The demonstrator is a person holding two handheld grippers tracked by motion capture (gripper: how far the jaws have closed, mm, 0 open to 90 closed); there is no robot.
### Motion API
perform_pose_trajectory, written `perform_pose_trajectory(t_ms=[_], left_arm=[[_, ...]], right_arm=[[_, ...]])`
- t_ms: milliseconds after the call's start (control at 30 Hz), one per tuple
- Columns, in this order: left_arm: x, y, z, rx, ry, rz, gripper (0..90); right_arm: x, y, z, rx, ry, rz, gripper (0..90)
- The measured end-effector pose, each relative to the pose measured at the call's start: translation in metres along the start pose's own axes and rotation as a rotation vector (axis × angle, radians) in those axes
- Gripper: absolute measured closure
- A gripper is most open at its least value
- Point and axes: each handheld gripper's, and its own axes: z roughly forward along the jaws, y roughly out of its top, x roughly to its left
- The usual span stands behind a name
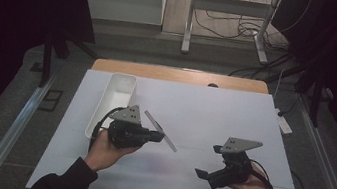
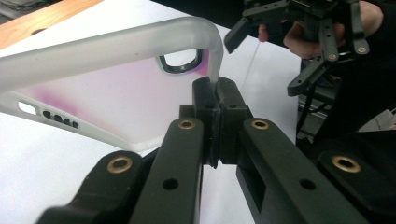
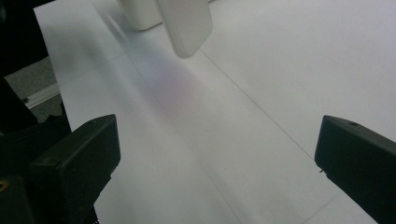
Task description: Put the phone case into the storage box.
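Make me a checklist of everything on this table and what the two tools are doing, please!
Surface: white table top, wooden strip at the far edge.
Job's things: frosted clear phone case, pinched at its edge, held above the table.
Clutter: white bin at the far left.
Grippers: left tool shut on the phone case; right tool open, nothing between its jaws.
Cables: one trails from each tool; more on the floor beyond.
Surroundings: dark curtains, metal stand legs.

Dim room, dark edges around the white rectangular surface, which is evenly lit from above; faint pinkish shadow under the frosted translucent phone case; near black tongs blurred.
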Motion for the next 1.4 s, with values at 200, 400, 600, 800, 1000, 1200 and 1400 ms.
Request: perform_pose_trajectory(t_ms=[200, 400, 600, 800, 1000, 1200, 1400], left_arm=[[0.007, 0.005, 0.001, 0.018, 0.026, -0.017, 88.7], [0.015, 0.008, 0.003, 0.035, 0.046, -0.036, 88.8], [0.022, 0.012, 0.003, 0.056, 0.077, -0.047, 88.7], [0.026, 0.014, 0.002, 0.067, 0.091, -0.056, 88.7], [0.032, 0.021, -0.003, 0.077, 0.113, -0.066, 88.7], [0.037, 0.027, -0.006, 0.098, 0.143, -0.067, 88.7], [0.043, 0.032, -0.012, 0.091, 0.178, -0.08, 88.7]], right_arm=[[-0.002, -0.006, -0.004, 0.007, -0.03, 0.01, 0.4], [-0.004, -0.011, -0.01, 0.002, -0.069, 0.029, 0.0], [-0.007, -0.018, -0.016, -0.007, -0.101, 0.053, 0.0], [-0.008, -0.023, -0.023, -0.011, -0.132, 0.068, 0.0], [-0.01, -0.029, -0.029, -0.013, -0.151, 0.073, 0.0], [-0.011, -0.035, -0.035, -0.009, -0.176, 0.089, 0.0], [-0.013, -0.042, -0.041, -0.01, -0.207, 0.096, 0.0]])
